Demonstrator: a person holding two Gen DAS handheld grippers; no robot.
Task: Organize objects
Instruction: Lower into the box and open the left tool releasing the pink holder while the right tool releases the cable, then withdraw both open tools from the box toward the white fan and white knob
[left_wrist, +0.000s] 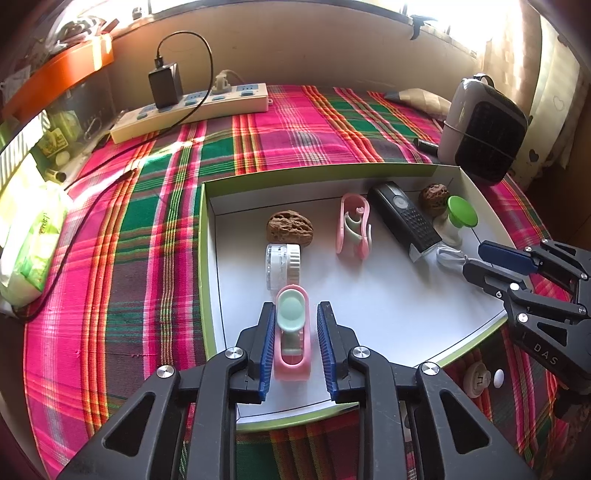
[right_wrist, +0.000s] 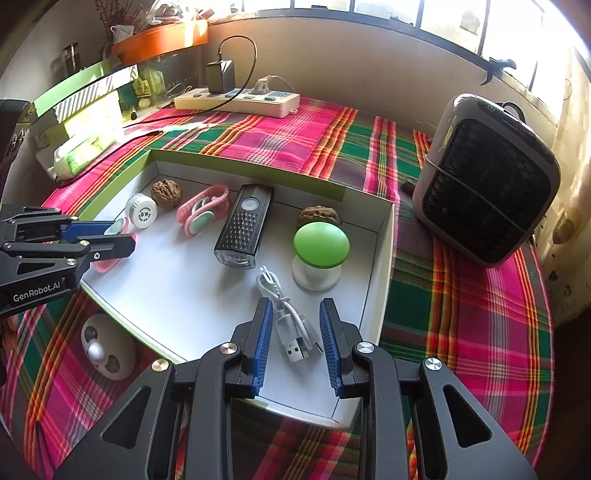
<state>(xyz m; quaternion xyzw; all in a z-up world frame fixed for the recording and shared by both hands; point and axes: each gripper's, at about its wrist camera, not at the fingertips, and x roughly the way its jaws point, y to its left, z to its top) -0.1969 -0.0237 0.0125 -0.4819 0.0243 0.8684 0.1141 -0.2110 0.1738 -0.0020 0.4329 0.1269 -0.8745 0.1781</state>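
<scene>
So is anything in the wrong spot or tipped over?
Mostly it looks tidy. The clear jar with the white lid lies on its side in the box, and a round white gadget sits on the plaid cloth just outside the box, not yet put in. Nothing looks spilled or broken.

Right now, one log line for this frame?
left claw: open, pink clip between | right claw: open around cable | both over box
</scene>
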